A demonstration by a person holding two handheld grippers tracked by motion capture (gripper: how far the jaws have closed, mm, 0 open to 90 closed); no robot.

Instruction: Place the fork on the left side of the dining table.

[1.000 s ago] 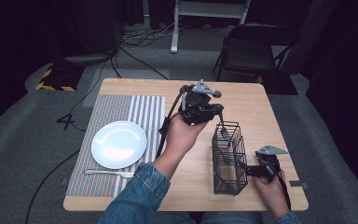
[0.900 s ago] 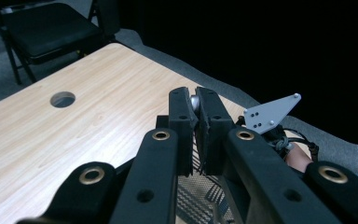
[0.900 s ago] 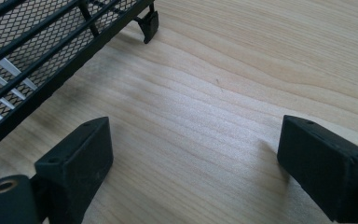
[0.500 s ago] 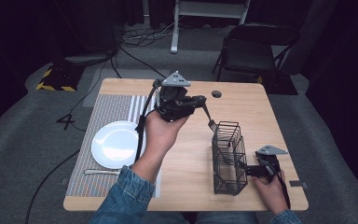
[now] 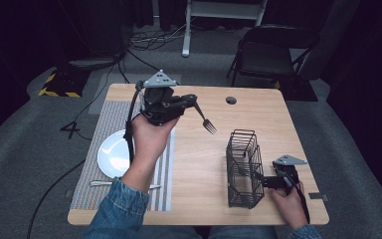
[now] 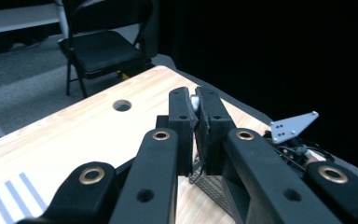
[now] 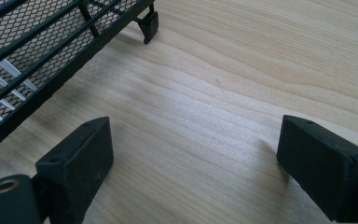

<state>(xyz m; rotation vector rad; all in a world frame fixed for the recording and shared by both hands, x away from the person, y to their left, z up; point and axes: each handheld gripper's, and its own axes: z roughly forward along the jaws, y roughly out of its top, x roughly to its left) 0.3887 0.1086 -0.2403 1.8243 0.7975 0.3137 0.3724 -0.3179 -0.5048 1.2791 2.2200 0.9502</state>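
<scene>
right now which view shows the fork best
The high view: the fork hangs whole from the left gripper, tines down, over the table. The left gripper view gives a pale sliver of handle between shut jaws. The right gripper view looks at basket mesh and tabletop.

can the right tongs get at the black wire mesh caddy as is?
Probably yes: the right tongs are open, low beside the black wire mesh caddy, with bare wooden table between them. The left tongs hold a fork away.
</scene>
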